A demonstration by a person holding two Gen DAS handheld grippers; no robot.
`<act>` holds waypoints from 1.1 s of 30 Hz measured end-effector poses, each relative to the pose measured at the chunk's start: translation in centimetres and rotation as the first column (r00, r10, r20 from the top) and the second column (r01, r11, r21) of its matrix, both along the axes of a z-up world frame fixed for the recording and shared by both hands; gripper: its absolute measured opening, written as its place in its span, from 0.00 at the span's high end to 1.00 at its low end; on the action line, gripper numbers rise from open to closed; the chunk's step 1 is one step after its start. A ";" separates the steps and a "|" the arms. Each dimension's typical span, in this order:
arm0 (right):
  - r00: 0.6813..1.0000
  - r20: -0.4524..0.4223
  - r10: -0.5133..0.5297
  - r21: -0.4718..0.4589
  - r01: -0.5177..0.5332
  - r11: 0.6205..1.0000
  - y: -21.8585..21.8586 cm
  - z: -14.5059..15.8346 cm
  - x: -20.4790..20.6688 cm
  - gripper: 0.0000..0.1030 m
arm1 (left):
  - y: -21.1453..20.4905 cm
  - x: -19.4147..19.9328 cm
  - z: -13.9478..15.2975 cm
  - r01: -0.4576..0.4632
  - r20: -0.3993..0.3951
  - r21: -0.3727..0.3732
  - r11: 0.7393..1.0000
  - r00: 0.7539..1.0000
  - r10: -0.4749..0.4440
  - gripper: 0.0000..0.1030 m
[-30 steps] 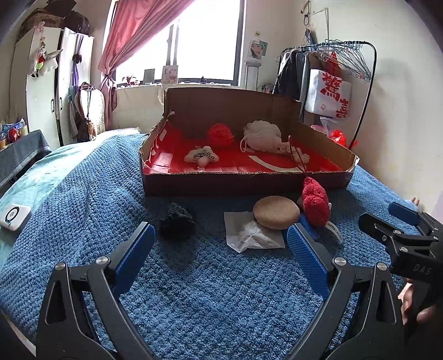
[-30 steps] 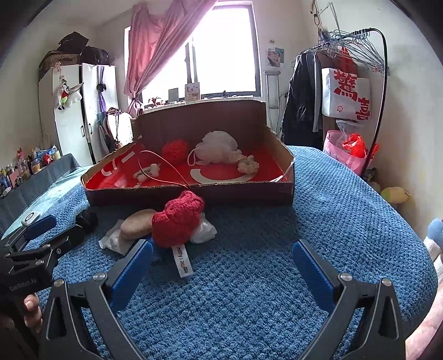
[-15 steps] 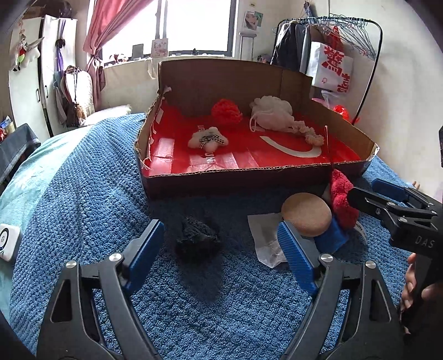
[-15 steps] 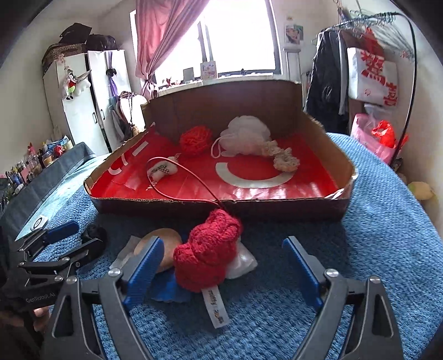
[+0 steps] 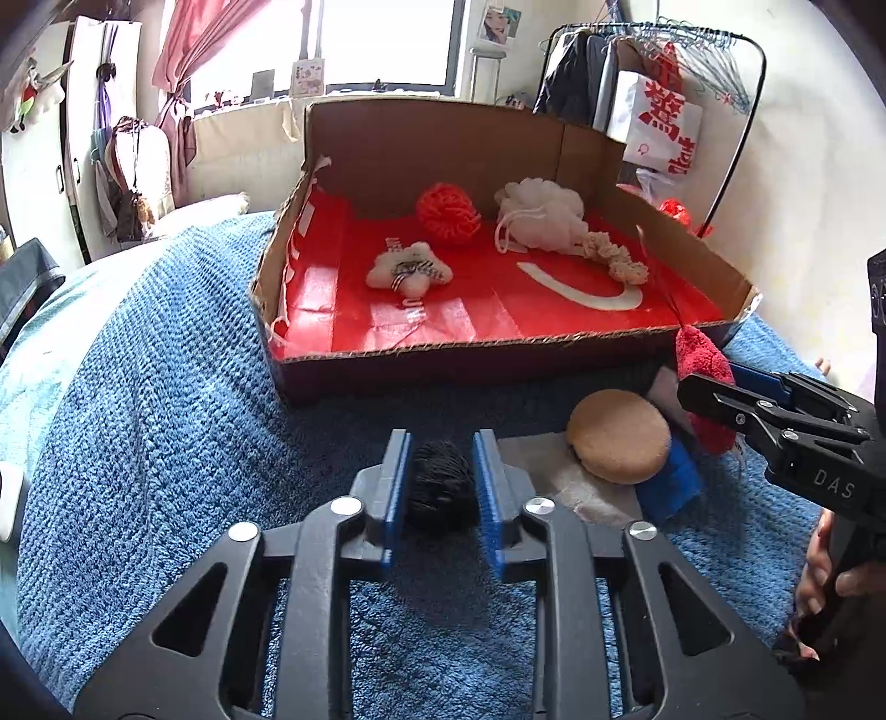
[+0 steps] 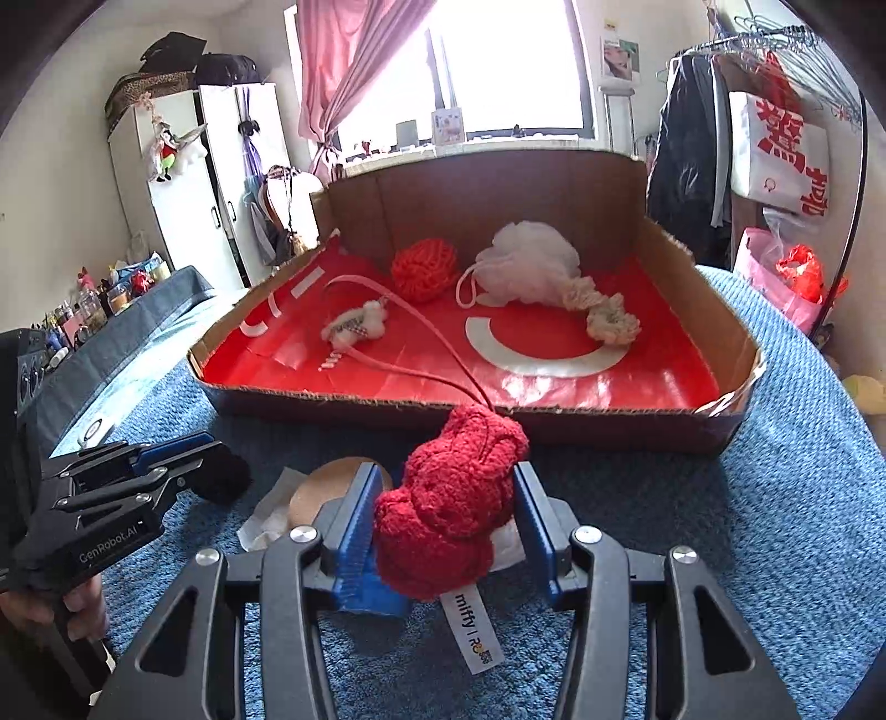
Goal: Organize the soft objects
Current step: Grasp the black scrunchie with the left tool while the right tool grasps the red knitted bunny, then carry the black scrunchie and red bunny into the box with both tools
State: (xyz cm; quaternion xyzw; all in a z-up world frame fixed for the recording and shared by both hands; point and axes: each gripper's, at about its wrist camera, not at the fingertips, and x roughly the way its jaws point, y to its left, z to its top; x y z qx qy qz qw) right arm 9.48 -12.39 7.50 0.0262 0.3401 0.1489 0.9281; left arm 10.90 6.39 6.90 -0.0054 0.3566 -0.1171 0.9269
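Both grippers clamp soft objects in front of the cardboard box (image 5: 559,354).

The left gripper (image 5: 441,487) squeezes a black fuzzy ball (image 5: 441,483) on the blue blanket (image 5: 166,399); the right gripper (image 6: 451,515) pinches a red knitted toy (image 6: 451,504), just before the box's front wall, beside a tan round sponge (image 5: 619,435).

Landmark: window (image 6: 515,66), bright, at room's far side. Pink curtain (image 6: 354,72) gathered at its left edge. White wardrobe (image 6: 183,183) further left of window; small doll (image 6: 166,147) hangs on its door. Clothes rack (image 5: 653,72) right of window, carrying dark garments and a white bag with red characters (image 6: 781,155). Photo (image 5: 497,25) on wall just right of window.
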 end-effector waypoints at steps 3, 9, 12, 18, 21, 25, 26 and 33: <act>1.000 0.023 -0.001 0.017 0.001 1.000 -0.5 1.2 -0.4 0.51 | -0.3 -0.4 0.9 0.015 0.025 -0.008 1.000 1.000 -0.015 0.81; 0.999 0.042 -0.006 0.028 0.005 1.000 -1.4 2.3 -0.8 0.51 | -1.3 -1.4 2.2 0.048 0.074 -0.016 0.999 0.996 -0.047 0.81; 0.999 0.031 -0.008 0.035 0.007 0.999 -1.7 2.2 -0.8 0.51 | -1.6 -1.5 2.2 0.057 0.072 -0.017 0.998 0.996 -0.055 0.81; 0.999 0.033 -0.006 0.040 0.005 0.999 -2.0 2.2 -0.7 0.51 | -1.7 -1.6 2.3 0.063 0.074 -0.018 0.998 0.995 -0.061 0.81; 0.999 0.034 -0.003 0.041 0.001 0.999 -2.0 2.1 -0.8 0.51 | -1.5 -1.7 2.5 0.057 0.083 -0.017 0.998 0.995 -0.056 0.81; 1.000 0.019 0.001 0.039 -0.002 0.999 -2.0 1.6 -0.8 0.50 | -0.9 -1.9 2.1 0.037 0.084 0.004 0.999 0.996 -0.037 0.81; 1.000 0.014 0.001 0.037 -0.002 0.999 -2.1 1.4 -0.8 0.50 | -0.7 -2.0 1.9 0.028 0.082 0.011 1.000 0.996 -0.029 0.81; 0.998 -0.063 -0.020 0.019 0.021 1.000 -3.0 -0.9 -0.7 0.50 | 0.8 -1.7 0.1 0.004 0.020 0.016 1.000 1.000 -0.004 0.79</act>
